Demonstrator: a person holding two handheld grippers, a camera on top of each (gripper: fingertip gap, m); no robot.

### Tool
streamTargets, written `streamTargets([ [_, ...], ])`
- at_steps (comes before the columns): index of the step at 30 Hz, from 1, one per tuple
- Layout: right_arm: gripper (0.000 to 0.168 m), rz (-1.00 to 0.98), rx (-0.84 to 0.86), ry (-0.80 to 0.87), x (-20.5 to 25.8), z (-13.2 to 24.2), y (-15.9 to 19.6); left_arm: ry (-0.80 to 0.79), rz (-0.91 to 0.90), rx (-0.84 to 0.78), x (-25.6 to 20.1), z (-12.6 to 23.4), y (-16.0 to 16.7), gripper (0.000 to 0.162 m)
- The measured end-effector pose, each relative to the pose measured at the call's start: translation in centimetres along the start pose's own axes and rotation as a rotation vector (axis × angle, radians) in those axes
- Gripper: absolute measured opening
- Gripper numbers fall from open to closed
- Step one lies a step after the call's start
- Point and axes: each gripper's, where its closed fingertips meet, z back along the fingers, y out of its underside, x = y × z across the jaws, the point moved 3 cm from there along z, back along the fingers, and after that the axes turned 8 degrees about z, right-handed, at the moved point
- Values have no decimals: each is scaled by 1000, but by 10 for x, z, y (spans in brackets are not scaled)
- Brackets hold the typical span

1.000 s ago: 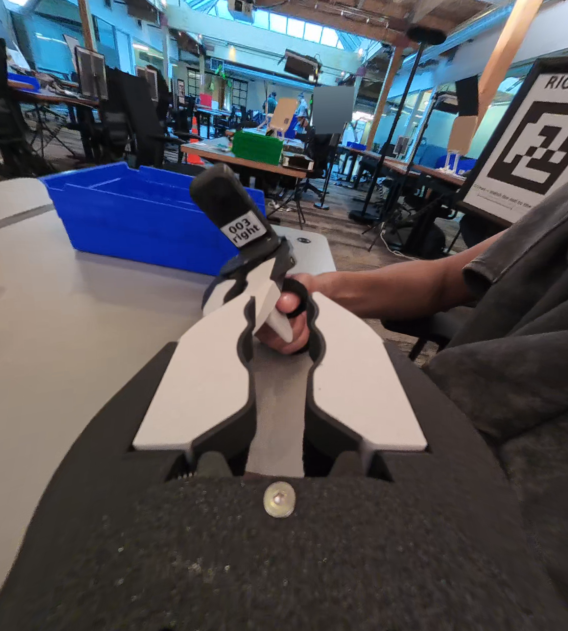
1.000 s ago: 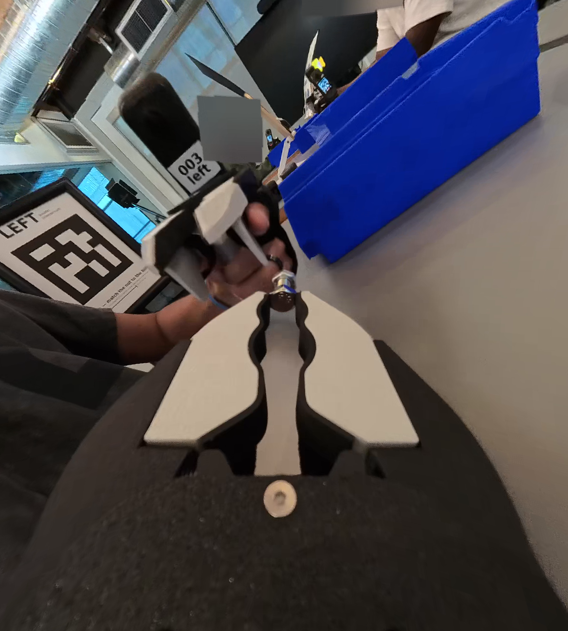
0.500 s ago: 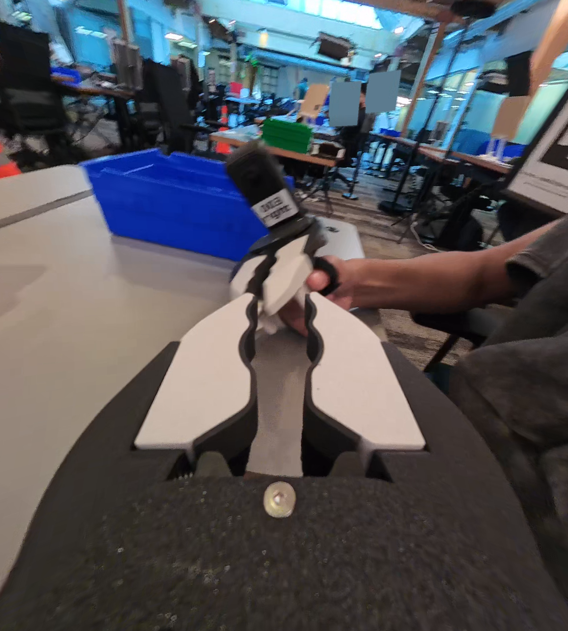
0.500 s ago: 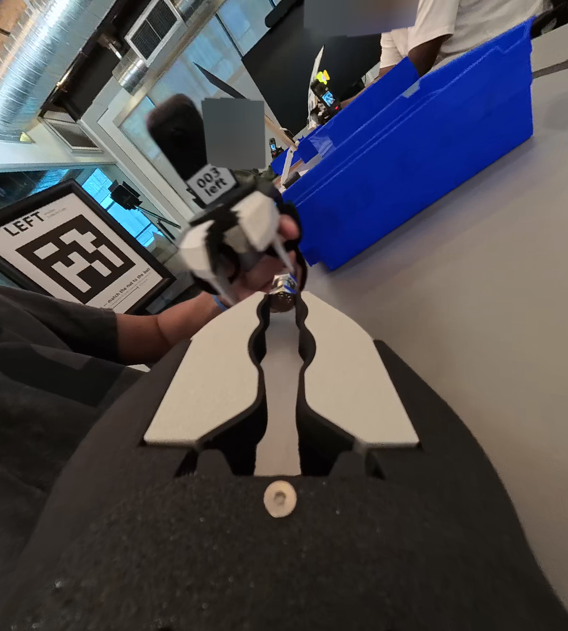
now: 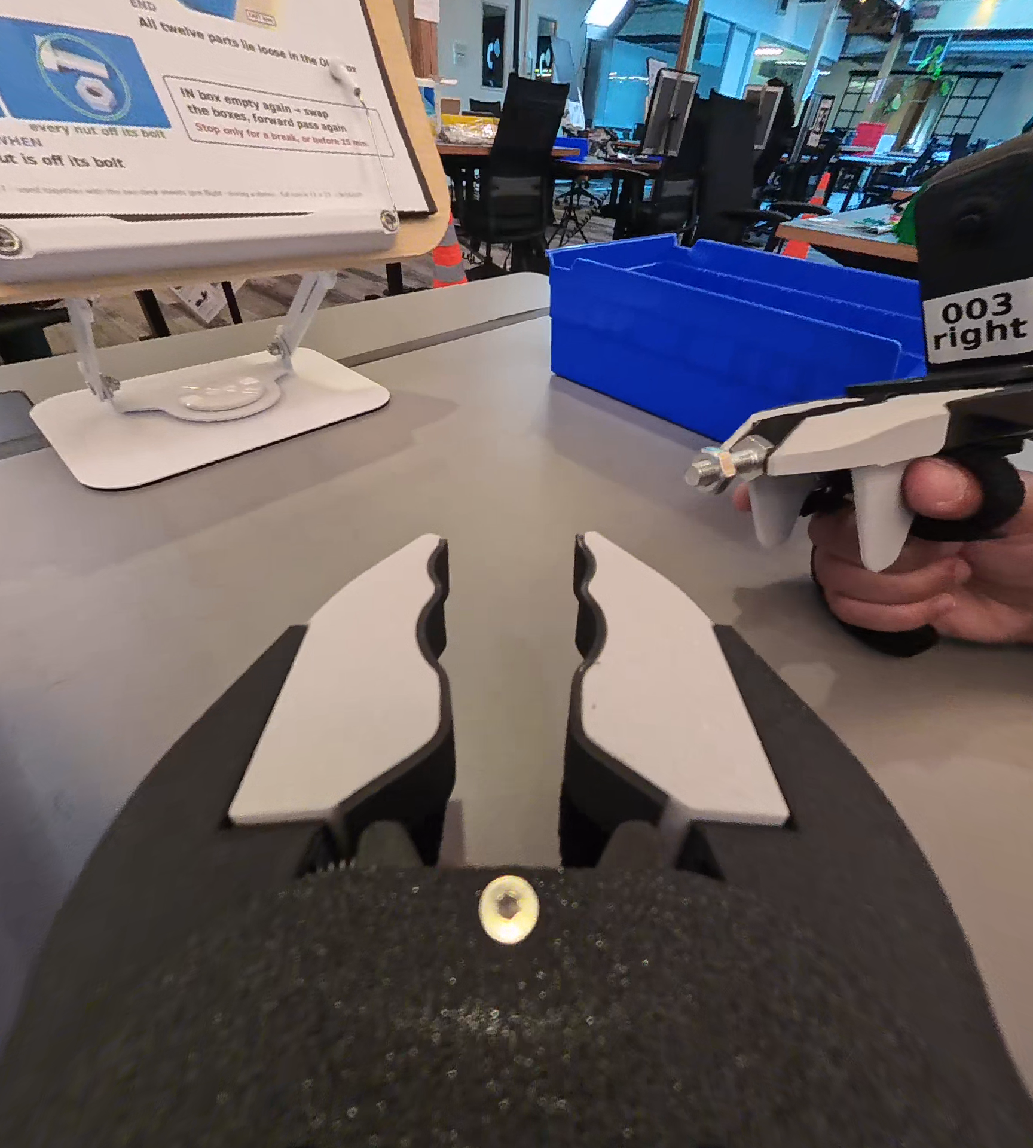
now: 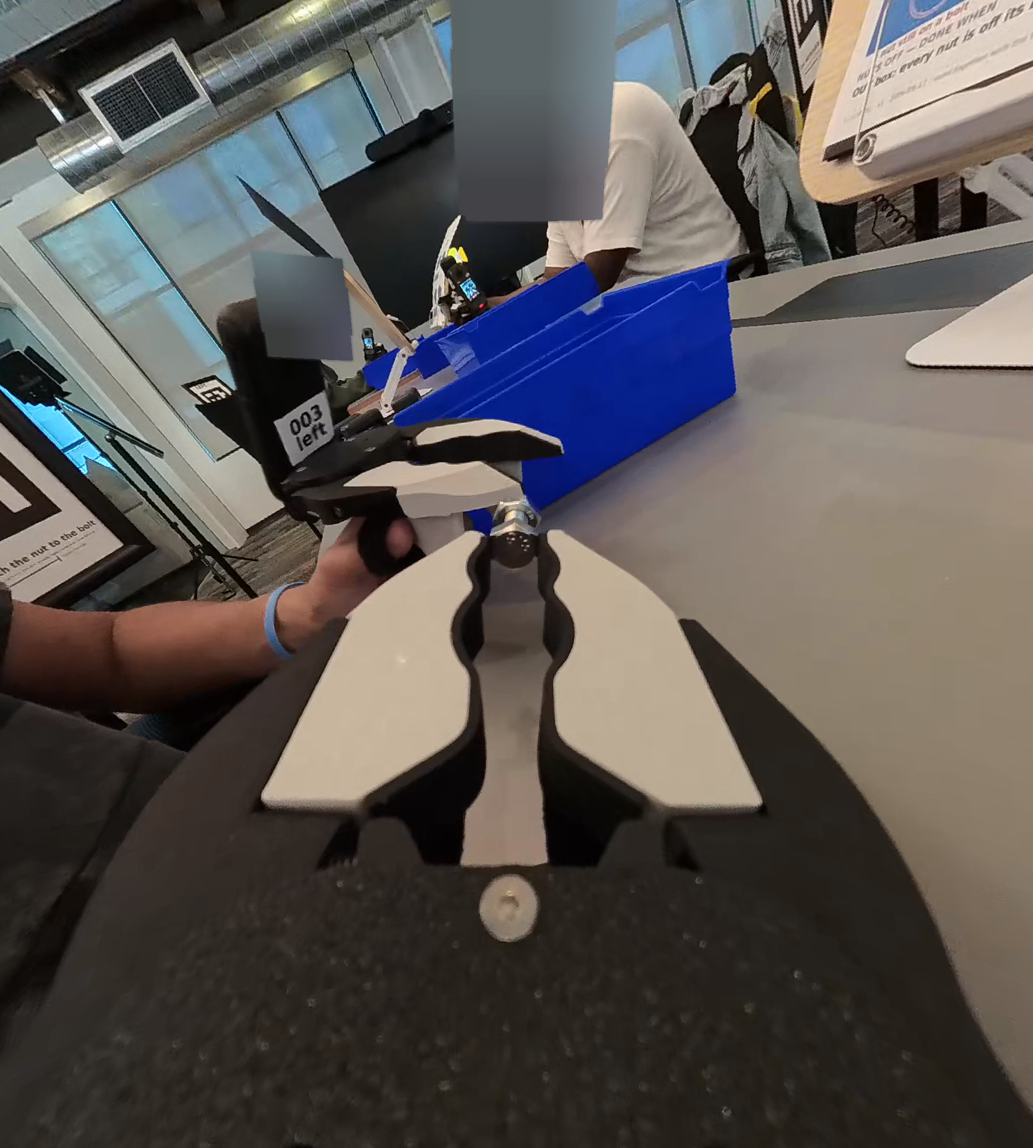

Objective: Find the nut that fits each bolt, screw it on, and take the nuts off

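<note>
The bolt with a nut threaded on it is pinched at the tip of the right hand-held gripper, up off the grey surface. The left hand-held gripper is spread wide with nothing in it, a bit to the left of the bolt. Blue bin sits farther back, and a white stand at far left.
</note>
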Motion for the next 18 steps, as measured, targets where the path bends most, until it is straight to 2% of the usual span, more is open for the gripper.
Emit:
streamTargets([
  [6,14,170,-20,129,15,20,-20,17,21,-8,4,5,-1,38],
  [8,14,272,-14,254,22,46,-46,27,24,-18,4,6,-2,38],
  [11,14,303,-26,539,1,114,-94,23,13,-4,3,5,-1,38],
  [13,14,275,73,753,-40,167,-111,20,5,20,3,2,1,38],
  [14,14,196,157,806,-64,189,-110,16,1,31,3,0,2,38],
  [16,14,11,307,875,-108,223,-99,5,-12,38,3,-3,3,38],
  [18,15,-93,509,933,-142,247,-79,-8,-33,35,2,-6,2,38],
])
